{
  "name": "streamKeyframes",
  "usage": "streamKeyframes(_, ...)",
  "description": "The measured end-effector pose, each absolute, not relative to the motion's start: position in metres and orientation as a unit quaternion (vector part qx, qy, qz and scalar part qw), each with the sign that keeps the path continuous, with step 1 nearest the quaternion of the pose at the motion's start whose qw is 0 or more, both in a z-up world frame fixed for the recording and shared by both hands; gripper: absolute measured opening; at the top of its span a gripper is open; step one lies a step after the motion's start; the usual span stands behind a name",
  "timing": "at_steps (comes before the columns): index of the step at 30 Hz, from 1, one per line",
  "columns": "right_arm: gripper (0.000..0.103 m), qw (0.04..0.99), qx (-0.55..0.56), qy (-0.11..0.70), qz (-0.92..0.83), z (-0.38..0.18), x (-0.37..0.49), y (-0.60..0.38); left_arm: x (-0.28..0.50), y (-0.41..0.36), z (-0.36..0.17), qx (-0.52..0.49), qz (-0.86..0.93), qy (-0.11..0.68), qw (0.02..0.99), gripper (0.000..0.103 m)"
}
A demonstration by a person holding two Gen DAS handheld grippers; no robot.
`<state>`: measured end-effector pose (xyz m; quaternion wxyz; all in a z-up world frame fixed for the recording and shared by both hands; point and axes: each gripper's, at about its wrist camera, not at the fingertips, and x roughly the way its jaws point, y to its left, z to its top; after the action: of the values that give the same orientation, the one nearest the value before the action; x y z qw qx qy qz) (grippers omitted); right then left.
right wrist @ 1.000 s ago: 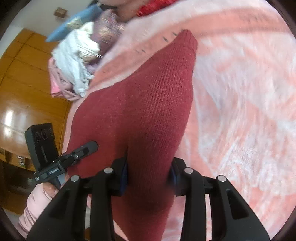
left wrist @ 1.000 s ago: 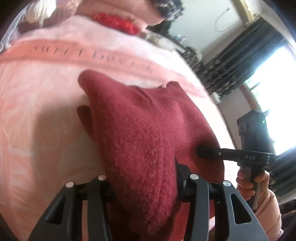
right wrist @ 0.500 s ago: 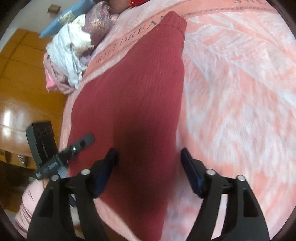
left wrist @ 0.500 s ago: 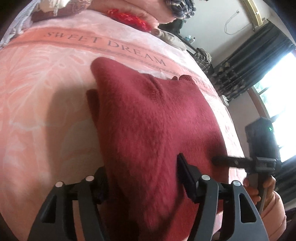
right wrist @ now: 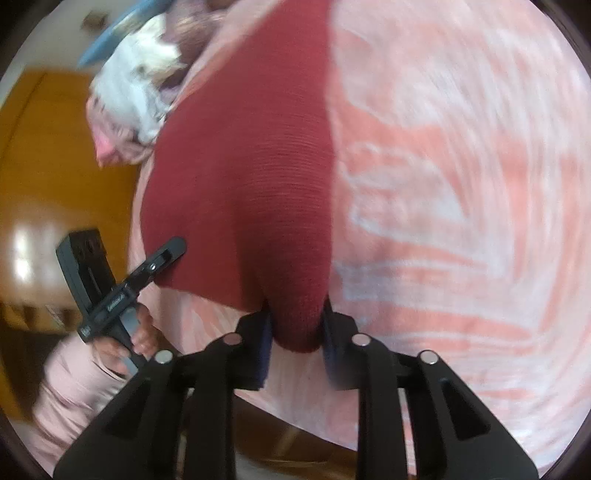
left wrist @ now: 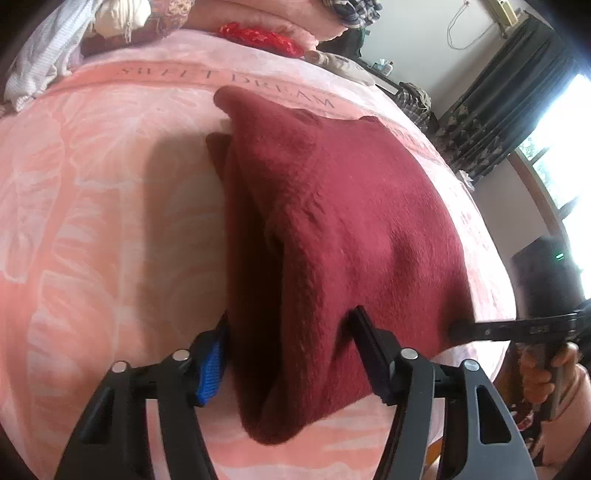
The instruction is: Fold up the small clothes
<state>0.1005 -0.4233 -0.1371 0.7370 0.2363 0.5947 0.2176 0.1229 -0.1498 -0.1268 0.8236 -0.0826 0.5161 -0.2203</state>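
A dark red knitted garment lies folded lengthwise on a pink blanket. My left gripper straddles its thick folded edge near the hem. Its jaws are closing with the cloth between them, and the pads do not visibly pinch it. In the right wrist view the same garment runs away from me. My right gripper is closing on its near corner, with both pads pressing the cloth. The right gripper's tip shows at the garment's right edge, and the left gripper at its left edge.
A pile of loose clothes lies at the head of the bed, also seen as a white and pink heap. A red item sits beyond the blanket's lettering. Dark curtains hang at right. Orange wood lies past the bed's left edge.
Both grippers gripped the garment, opened wide, and slid back toward its near hem. The right jaws have now closed on the near corner. The left jaws have narrowed a little around the fold.
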Motion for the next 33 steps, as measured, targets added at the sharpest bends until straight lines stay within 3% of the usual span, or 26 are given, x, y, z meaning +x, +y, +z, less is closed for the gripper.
streamKeyframes(5,0.017,0.735,0.233,0.606,0.196,-0.145,0.099,-0.430,0.110,-0.151,-0.132,-0.074,-0.215,0.512,0.828,0.054)
streamKeyframes(10,0.018,0.723,0.244,0.616,0.195,-0.173,0.096,-0.434,0.104,-0.155,-0.142,-0.049,-0.224,0.502,0.834,0.054)
streamKeyframes(19,0.022,0.734,0.234,0.608,0.191,-0.177,0.090,-0.429,0.103,-0.154,-0.146,-0.035,-0.226,0.492,0.840,0.057)
streamKeyframes(22,0.037,0.744,0.229,0.600,0.185,-0.163,0.085,-0.432,0.102,-0.155,-0.141,-0.024,-0.213,0.491,0.844,0.065)
streamKeyframes(23,0.051,0.752,0.219,0.598,0.172,-0.156,0.082,-0.433,0.100,-0.154,-0.137,-0.022,-0.205,0.491,0.846,0.069)
streamKeyframes(25,0.068,0.777,0.180,0.587,0.139,-0.134,0.073,-0.432,0.095,-0.149,-0.127,-0.031,-0.180,0.496,0.849,0.074)
streamKeyframes(27,0.068,0.802,0.140,0.567,0.122,-0.110,0.062,-0.428,0.089,-0.143,-0.114,-0.038,-0.163,0.494,0.853,0.081)
streamKeyframes(33,0.076,0.833,0.075,0.541,0.085,-0.064,0.019,-0.416,0.066,-0.137,-0.071,-0.035,-0.144,0.474,0.868,0.089)
